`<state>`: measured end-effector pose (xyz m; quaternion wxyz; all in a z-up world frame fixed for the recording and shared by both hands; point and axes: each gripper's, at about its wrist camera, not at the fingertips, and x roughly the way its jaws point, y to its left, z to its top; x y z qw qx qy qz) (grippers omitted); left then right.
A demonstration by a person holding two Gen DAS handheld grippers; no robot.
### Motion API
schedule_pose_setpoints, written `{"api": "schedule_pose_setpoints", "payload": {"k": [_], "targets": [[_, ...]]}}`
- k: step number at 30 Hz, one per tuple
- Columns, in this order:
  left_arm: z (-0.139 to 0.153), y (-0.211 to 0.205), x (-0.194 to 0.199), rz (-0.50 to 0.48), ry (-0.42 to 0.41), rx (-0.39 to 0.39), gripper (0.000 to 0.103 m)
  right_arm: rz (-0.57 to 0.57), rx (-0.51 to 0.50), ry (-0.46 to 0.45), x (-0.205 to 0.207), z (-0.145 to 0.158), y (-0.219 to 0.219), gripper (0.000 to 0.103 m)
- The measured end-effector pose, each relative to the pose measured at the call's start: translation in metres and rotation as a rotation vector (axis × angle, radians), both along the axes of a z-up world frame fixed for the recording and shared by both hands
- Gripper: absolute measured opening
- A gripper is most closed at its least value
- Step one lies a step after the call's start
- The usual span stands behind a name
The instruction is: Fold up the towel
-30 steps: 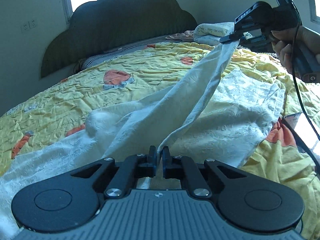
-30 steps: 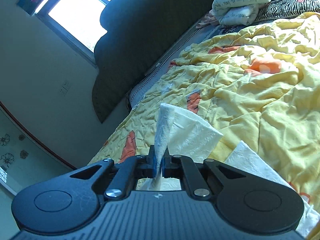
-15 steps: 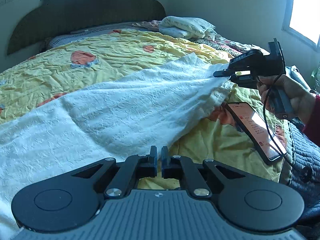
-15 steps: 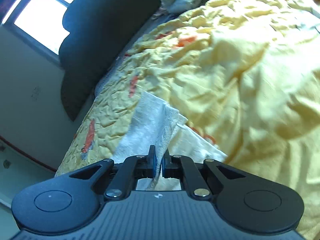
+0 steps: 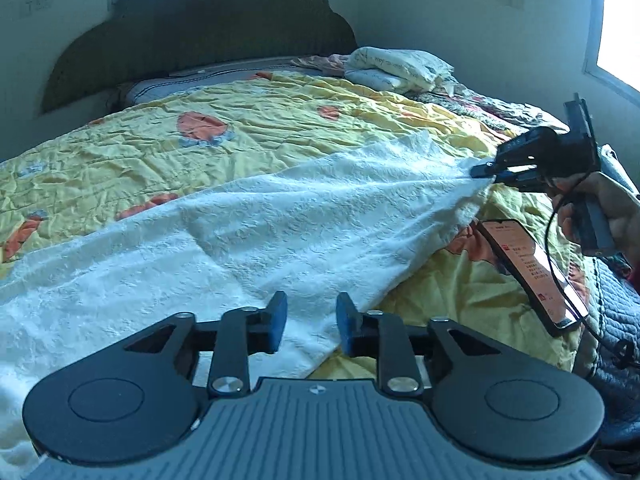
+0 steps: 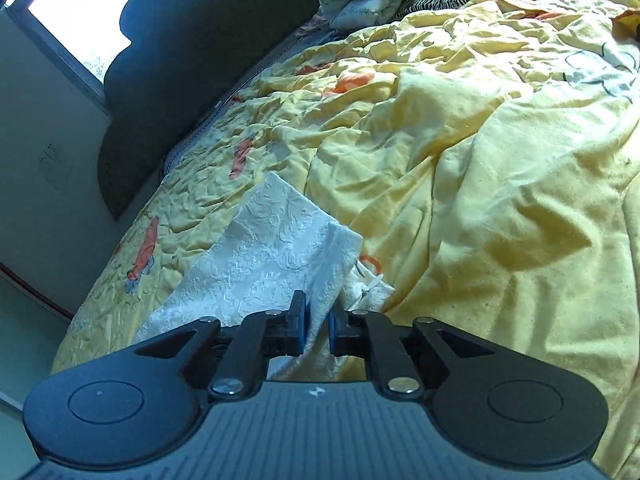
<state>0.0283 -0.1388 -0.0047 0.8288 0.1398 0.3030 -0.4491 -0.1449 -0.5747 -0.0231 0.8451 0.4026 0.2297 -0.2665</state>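
Towel: white towel [image 5: 256, 236] with a raised pattern lies spread across the near part of the bed, over the yellow quilt [image 5: 260, 120]; half a second ago it was stretched taut between both tools, and a second ago it hung in a lifted fold.
Left hand-held gripper [image 5: 308, 322]: fingers now stand apart with a clear gap, the towel's near edge lying between and under them without being pinched; in both earlier frames the fingers were closed on that edge.
Right hand-held gripper [image 6: 316, 330]: in its own view the blue-padded fingers have parted slightly, with a bunched corner of towel [image 6: 276, 256] running between them; whether the pads still press the cloth cannot be told. Earlier they were tight on it.
Right gripper seen from the left wrist [image 5: 490, 170]: its tips meet the towel's far corner just above the quilt, held by a hand [image 5: 600, 208] at the right edge.
Phone [image 5: 528, 268]: lit screen up, lying on the quilt just below that corner, at the bed's right side, as it did half a second ago.
Background: dark scalloped headboard [image 5: 200, 32] at the far end; a folded pale bundle of bedding [image 5: 396, 68] near it.
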Motion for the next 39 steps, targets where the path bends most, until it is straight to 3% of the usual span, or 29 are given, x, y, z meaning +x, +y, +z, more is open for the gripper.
{"api": "schedule_pose_setpoints", "payload": {"k": [2, 4, 5, 7, 9, 11, 14, 17, 19, 22, 24, 25, 26, 28, 30, 34, 37, 39], "targets": [[0.003, 0.012, 0.008, 0.053, 0.002, -0.002, 0.045, -0.086, -0.071, 0.023, -0.011, 0.012, 0.006, 0.016], [0.006, 0.023, 0.018, 0.109, 0.011, 0.006, 0.045, -0.106, -0.221, 0.056, -0.014, 0.029, 0.024, 0.019], [0.007, 0.028, 0.023, 0.134, 0.015, 0.010, 0.045, -0.036, -0.309, 0.070, -0.009, 0.040, 0.040, 0.019], [0.008, 0.035, 0.029, 0.164, 0.015, 0.017, 0.045, 0.170, -0.384, 0.071, 0.012, 0.051, 0.071, 0.019], [0.005, 0.036, 0.034, 0.184, 0.006, 0.056, 0.046, 0.387, -0.397, 0.077, 0.037, 0.052, 0.099, 0.022], [-0.001, 0.039, 0.036, 0.207, -0.017, 0.115, 0.046, 0.567, -0.407, 0.143, 0.063, 0.042, 0.125, 0.024], [-0.013, 0.061, 0.044, 0.269, -0.010, 0.163, 0.046, 0.675, -0.424, 0.331, 0.076, 0.017, 0.138, 0.026], [-0.017, 0.088, 0.050, 0.330, 0.000, 0.152, 0.046, 0.661, -0.447, 0.340, 0.062, 0.027, 0.144, 0.027], [-0.009, 0.104, 0.051, 0.367, 0.000, 0.111, 0.046, 0.591, -0.467, 0.251, 0.053, 0.047, 0.149, 0.027], [0.005, 0.129, 0.049, 0.452, -0.003, 0.059, 0.046, 0.622, -0.496, 0.097, 0.058, 0.074, 0.176, 0.030], [0.012, 0.145, 0.044, 0.511, -0.005, 0.048, 0.047, 0.707, -0.533, 0.043, 0.077, 0.078, 0.210, 0.052], [0.014, 0.154, 0.040, 0.539, -0.005, 0.046, 0.047, 0.758, -0.556, 0.048, 0.088, 0.073, 0.226, 0.078], [0.016, 0.165, 0.035, 0.572, -0.004, 0.044, 0.047, 0.820, -0.590, 0.075, 0.102, 0.062, 0.243, 0.087], [0.019, 0.189, 0.024, 0.628, -0.005, 0.044, 0.050, 0.915, -0.612, 0.201, 0.122, 0.034, 0.269, 0.085], [0.022, 0.220, 0.013, 0.717, -0.009, 0.049, 0.050, 0.928, -0.645, 0.193, 0.127, 0.024, 0.294, 0.078], [0.033, 0.287, 0.001, 0.934, 0.004, -0.018, 0.051, 1.108, -0.707, -0.090, 0.123, 0.049, 0.378, 0.074], [0.036, 0.341, 0.003, 1.095, 0.111, -0.175, 0.050, 1.266, -0.919, -0.243, 0.126, 0.052, 0.468, 0.072], [0.032, 0.367, 0.008, 1.127, 0.236, -0.281, 0.050, 1.376, -1.032, -0.302, 0.127, 0.044, 0.516, 0.045]]}}
